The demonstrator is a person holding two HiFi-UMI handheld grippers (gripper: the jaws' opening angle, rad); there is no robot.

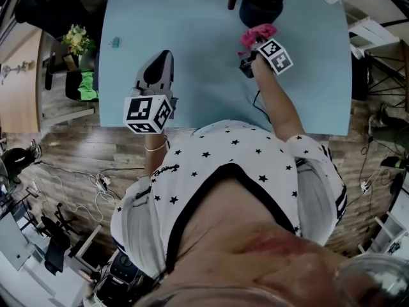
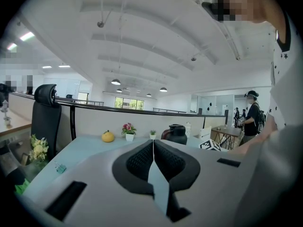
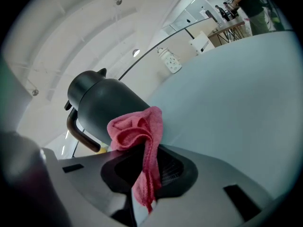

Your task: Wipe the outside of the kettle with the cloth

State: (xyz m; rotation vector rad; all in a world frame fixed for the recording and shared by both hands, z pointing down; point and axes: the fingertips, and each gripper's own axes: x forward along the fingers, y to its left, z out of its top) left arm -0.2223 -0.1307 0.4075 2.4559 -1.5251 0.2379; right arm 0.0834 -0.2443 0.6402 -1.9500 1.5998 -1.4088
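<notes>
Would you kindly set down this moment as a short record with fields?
kettle: dark kettle, upright near the far edge of the table
cloth: pink cloth, bunched, apparently pressed against the kettle's side
right tool: right tool, jaws shut on the cloth, at the kettle
left tool: left tool, jaws together, nothing between them, over the table away from the kettle
</notes>
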